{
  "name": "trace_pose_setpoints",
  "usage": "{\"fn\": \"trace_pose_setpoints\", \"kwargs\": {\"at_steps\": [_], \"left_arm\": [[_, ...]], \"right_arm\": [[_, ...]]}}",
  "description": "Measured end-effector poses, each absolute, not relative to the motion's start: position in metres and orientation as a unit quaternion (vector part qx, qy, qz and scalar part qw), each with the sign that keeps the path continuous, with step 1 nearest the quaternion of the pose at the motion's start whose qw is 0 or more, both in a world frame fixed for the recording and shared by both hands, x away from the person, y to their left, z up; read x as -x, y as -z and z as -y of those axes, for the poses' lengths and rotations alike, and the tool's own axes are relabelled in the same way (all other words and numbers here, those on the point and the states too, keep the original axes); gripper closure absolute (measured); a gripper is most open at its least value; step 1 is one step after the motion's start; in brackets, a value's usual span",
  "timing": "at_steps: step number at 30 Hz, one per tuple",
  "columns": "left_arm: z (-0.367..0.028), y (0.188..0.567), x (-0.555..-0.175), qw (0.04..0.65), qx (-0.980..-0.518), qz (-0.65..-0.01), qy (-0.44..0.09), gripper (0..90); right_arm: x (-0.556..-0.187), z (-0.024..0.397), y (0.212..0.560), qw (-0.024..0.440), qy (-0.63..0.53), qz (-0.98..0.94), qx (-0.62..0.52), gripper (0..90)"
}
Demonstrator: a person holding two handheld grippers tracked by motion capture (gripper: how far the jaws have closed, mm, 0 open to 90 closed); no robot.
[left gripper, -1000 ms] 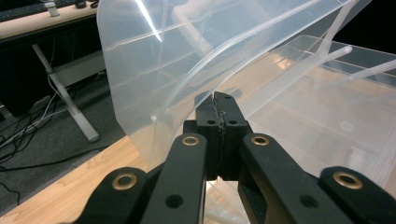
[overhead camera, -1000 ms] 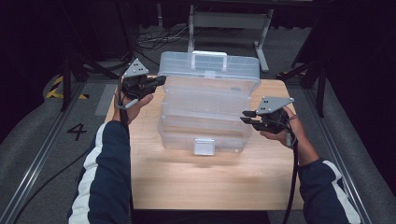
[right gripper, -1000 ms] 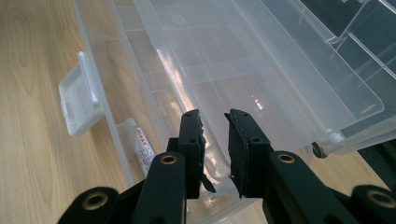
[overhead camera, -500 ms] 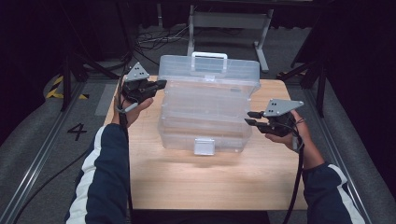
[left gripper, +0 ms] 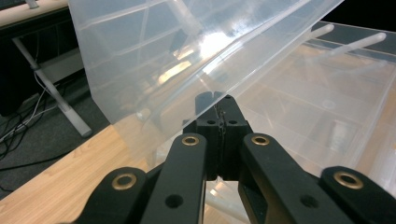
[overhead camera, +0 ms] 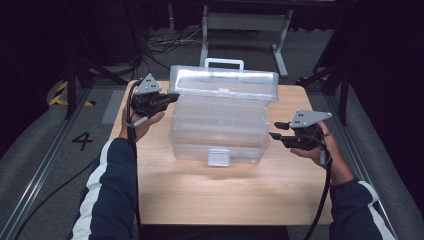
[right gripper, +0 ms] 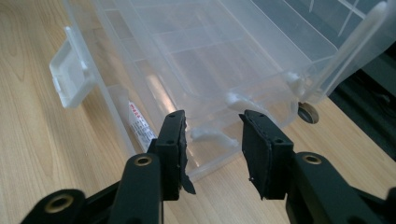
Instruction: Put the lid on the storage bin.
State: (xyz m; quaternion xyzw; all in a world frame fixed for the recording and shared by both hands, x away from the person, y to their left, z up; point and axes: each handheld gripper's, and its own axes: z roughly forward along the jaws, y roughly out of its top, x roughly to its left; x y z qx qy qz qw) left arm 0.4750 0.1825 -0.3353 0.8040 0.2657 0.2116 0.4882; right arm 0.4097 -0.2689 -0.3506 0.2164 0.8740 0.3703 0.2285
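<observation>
Standing near the middle of the wooden table point(overhead camera: 210, 195), toward its far edge, a clear plastic organiser box point(overhead camera: 220, 125) has its lid point(overhead camera: 225, 82) raised and tilted back, its white carry handle point(overhead camera: 224, 63) pointing up and away, and its front latch point(overhead camera: 218, 156) hanging loose toward the person. The left gripper point(overhead camera: 167, 98), held at the box's left side near the table's far left corner, has its jaws clenched tight; in the left gripper view they point(left gripper: 219, 100) press against the lower edge of the lid panel, though whether a sliver of plastic is actually pinched between them cannot be told. The right gripper point(overhead camera: 275, 135) has drawn off to the right since a second ago, when it sat against the box's right side, and now hovers above the table's right edge, apart from the box. Its jaws have just been opening, and in the right gripper view nothing lies between them point(right gripper: 212, 130); the hinged support arm point(right gripper: 341, 56) and the compartment tray point(right gripper: 196, 60) sit beyond. This suggests the right hand has let go after lifting, leaving the left to steady the open lid, with the interior now reachable.
</observation>
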Motion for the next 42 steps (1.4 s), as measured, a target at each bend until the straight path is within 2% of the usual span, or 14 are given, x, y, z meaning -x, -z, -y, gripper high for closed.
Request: {"fn": "trace_pose_setpoints", "kwargs": {"at_steps": [10, 33, 42], "left_arm": [[-0.182, 0.341, -0.464, 0.484, -0.811, -0.255, -0.210, 89.7], [-0.182, 0.364, -0.444, 0.463, -0.825, -0.247, -0.209, 89.9], [-0.182, 0.372, -0.440, 0.465, -0.825, -0.250, -0.202, 89.9]], "right_arm": [[-0.411, 0.273, 0.356, 0.224, -0.369, -0.871, -0.234, 53.5], [-0.414, 0.274, 0.366, 0.216, -0.367, -0.871, -0.245, 48.9], [-0.416, 0.277, 0.367, 0.217, -0.372, -0.866, -0.254, 44.3]]}}
